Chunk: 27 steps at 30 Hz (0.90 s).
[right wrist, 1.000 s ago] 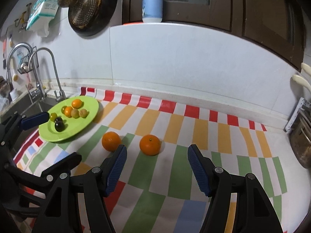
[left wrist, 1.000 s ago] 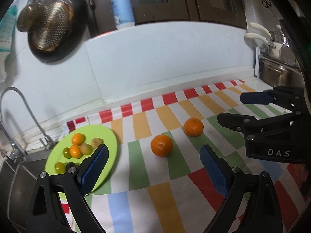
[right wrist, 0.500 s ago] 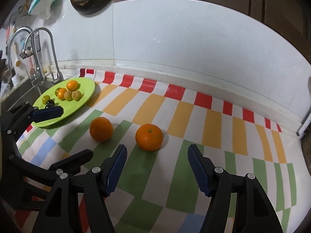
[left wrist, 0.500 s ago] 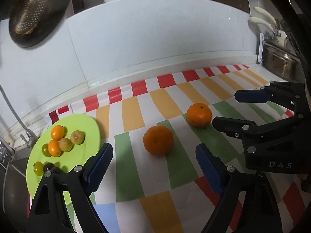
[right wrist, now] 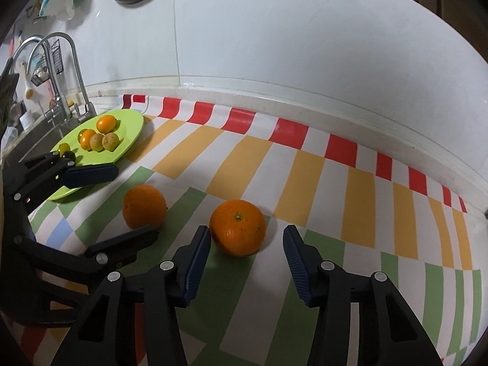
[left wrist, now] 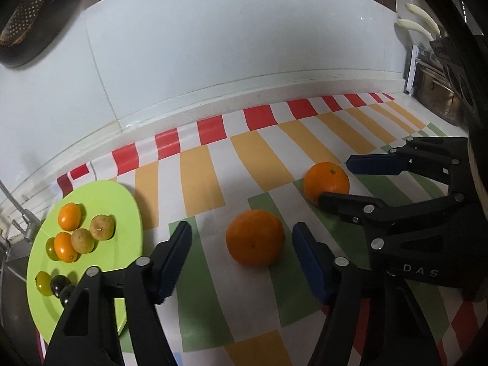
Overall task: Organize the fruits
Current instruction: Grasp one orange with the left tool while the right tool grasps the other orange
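Two oranges lie on the striped cloth. My left gripper (left wrist: 241,238) is open, its tips on either side of the left orange (left wrist: 255,237), not touching it. My right gripper (right wrist: 247,239) is open, its tips on either side of the right orange (right wrist: 238,227). The right orange also shows in the left wrist view (left wrist: 325,184), half behind the right gripper (left wrist: 347,180). The left orange (right wrist: 144,206) and the left gripper (right wrist: 122,204) show in the right wrist view. A lime-green plate (left wrist: 122,207) at the left holds several small fruits: orange, tan, green and dark ones.
A sink with a curved faucet (right wrist: 76,70) lies left of the plate (right wrist: 134,128). A white tiled wall (left wrist: 228,45) backs the counter. A metal pot (left wrist: 439,91) stands at the far right. A dark colander (left wrist: 27,18) hangs on the wall.
Both grippers have moved forward and down towards the oranges, which now sit between their open tips. The fruits have not moved.
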Motion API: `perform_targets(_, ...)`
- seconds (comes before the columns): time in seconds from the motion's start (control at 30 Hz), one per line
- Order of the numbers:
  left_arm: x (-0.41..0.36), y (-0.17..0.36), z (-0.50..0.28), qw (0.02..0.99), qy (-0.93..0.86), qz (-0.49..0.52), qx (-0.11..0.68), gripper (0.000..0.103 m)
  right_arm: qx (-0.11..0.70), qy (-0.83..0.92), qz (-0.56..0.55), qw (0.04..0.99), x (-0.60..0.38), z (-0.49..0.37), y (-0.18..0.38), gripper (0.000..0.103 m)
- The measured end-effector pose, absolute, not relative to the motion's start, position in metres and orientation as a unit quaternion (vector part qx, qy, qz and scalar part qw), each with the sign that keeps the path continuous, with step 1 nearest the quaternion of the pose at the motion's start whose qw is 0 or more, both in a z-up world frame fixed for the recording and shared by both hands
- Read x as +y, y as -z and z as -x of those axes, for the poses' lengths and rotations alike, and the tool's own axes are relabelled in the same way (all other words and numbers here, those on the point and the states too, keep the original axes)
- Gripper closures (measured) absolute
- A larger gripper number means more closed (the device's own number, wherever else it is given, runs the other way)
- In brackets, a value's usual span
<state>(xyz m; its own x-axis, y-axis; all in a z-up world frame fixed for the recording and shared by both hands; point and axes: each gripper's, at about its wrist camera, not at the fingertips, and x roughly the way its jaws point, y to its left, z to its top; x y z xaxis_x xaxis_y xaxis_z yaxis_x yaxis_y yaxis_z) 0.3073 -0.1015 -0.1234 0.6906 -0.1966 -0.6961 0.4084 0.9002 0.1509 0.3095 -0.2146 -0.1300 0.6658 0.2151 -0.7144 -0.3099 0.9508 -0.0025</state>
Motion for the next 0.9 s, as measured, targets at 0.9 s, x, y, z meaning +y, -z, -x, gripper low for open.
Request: perform_targets(0.9, -0.073, 0.085, -0.268, 0.924, 0.155, -0.087, 0.338, 0.062, 0.36, -0.151, 0.026, 0.92, -0.206, -0.276, 0.094, 0.061)
